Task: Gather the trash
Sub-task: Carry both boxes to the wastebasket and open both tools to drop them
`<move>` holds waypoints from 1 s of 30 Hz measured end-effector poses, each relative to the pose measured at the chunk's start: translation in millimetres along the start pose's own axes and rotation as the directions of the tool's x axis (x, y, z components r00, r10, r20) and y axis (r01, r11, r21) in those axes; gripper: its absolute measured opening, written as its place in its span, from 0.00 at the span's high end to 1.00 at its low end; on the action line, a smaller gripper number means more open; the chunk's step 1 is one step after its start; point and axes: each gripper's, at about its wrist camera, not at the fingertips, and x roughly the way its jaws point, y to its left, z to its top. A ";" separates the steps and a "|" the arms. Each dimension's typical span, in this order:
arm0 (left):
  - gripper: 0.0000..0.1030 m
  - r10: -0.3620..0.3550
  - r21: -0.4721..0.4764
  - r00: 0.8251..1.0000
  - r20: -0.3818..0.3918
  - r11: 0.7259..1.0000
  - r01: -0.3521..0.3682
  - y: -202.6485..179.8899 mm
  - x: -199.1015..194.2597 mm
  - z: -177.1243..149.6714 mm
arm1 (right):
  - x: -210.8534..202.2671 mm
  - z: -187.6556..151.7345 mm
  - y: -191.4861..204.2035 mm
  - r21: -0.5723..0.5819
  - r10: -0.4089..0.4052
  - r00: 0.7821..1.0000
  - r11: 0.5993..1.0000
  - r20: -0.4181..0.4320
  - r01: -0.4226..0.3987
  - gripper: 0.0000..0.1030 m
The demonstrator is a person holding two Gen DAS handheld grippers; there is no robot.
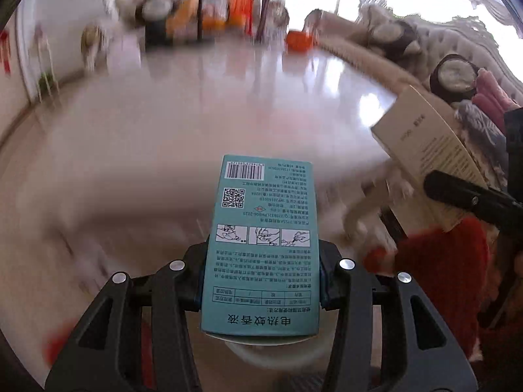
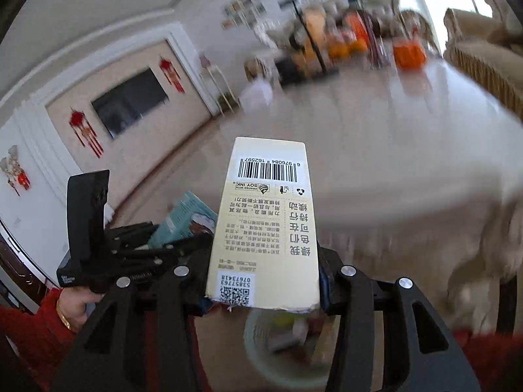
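My left gripper point(image 1: 261, 274) is shut on a teal carton point(image 1: 261, 245) printed with a barcode and small text, which sticks out forward between the fingers. My right gripper point(image 2: 264, 277) is shut on a cream carton point(image 2: 268, 222) with a barcode and QR label. The left wrist view shows the cream carton point(image 1: 428, 140) at the right, with a black finger point(image 1: 467, 199) of the right gripper across it. From the right wrist, the teal carton point(image 2: 183, 219) and left gripper appear at the left, held by a hand point(image 2: 75, 303) in a red sleeve. Below both cartons lies a pale round bin point(image 2: 287, 343) with scraps inside.
A glossy pale floor point(image 1: 228, 98) stretches ahead, blurred. A sofa with cushions point(image 1: 408, 42) runs along the right. Orange items and a dark stand point(image 2: 327, 42) crowd the far end. A wall-mounted screen point(image 2: 130, 101) with red ornaments beside it hangs on the left wall.
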 end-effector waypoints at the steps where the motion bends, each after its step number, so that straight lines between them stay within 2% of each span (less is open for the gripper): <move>1: 0.54 0.001 -0.010 1.000 -0.024 1.000 -0.001 -1.3 9.0 -12.6 | 10.4 -13.9 -2.7 0.015 -0.022 0.999 1.000 -0.030 0.022 0.56; 2: 0.54 0.026 -0.014 0.998 -0.061 1.000 -0.027 -4.7 26.7 -32.4 | 22.0 -24.9 -5.8 0.021 -0.043 0.997 0.999 -0.063 0.044 0.56; 5: 0.54 0.090 0.004 0.989 -0.120 0.996 -0.090 -13.2 62.7 -65.0 | 60.6 -52.2 -21.8 0.039 -0.110 0.979 0.992 -0.170 0.118 0.56; 9: 0.53 0.108 -0.010 0.974 -0.198 0.994 -0.112 -14.1 102.3 -91.1 | 103.9 -72.6 -35.7 0.022 -0.163 0.948 0.984 -0.275 0.175 0.56; 13: 0.51 0.108 -0.024 0.948 -0.300 0.992 -0.121 -8.4 131.6 -108.9 | 140.8 -87.2 -41.4 -0.016 -0.210 0.911 0.976 -0.354 0.219 0.56; 14: 0.47 0.109 -0.035 0.937 -0.333 0.991 -0.128 -5.6 139.4 -112.2 | 147.9 -90.8 -40.5 -0.020 -0.214 0.904 0.975 -0.370 0.223 0.55; 15: 0.35 0.114 -0.042 0.929 -0.351 0.990 -0.138 -3.0 143.8 -115.0 | 150.4 -94.3 -40.0 -0.019 -0.214 0.901 0.974 -0.378 0.224 0.50; 16: 0.25 0.123 -0.045 0.923 -0.365 0.988 -0.149 -1.7 146.5 -117.9 | 156.2 -94.7 -41.0 -0.017 -0.214 0.896 0.974 -0.389 0.226 0.37; 17: 0.22 0.133 -0.044 0.918 -0.374 0.986 -0.161 -0.3 148.6 -119.9 | 157.4 -95.8 -41.7 -0.019 -0.221 0.895 0.973 -0.388 0.232 0.30; 18: 0.20 0.141 -0.044 0.917 -0.374 0.985 -0.170 1.3 149.3 -120.7 | 159.3 -95.3 -41.5 -0.029 -0.238 0.893 0.969 -0.382 0.246 0.22; 19: 0.17 0.144 -0.046 0.918 -0.370 0.984 -0.173 2.0 151.0 -119.4 | 160.9 -94.2 -41.8 -0.039 -0.258 0.889 0.964 -0.378 0.263 0.18; 22: 0.13 0.137 -0.064 0.920 -0.367 0.983 -0.171 5.0 150.9 -118.9 | 158.5 -98.7 -42.8 -0.024 -0.270 0.883 0.959 -0.385 0.283 0.17; 24: 0.13 0.136 -0.069 0.923 -0.360 0.983 -0.172 5.2 148.8 -117.3 | 157.2 -102.5 -47.3 0.005 -0.275 0.870 0.953 -0.409 0.304 0.08; 28: 0.13 0.138 -0.078 0.929 -0.342 0.982 -0.175 3.2 143.1 -114.2 | 137.6 -124.8 -46.2 0.017 -0.283 0.872 0.949 -0.399 0.315 0.07; 30: 0.13 0.138 -0.088 0.934 -0.329 0.980 -0.176 2.8 136.4 -111.2 | 126.1 -122.9 -41.7 0.032 -0.289 0.879 0.945 -0.380 0.325 0.07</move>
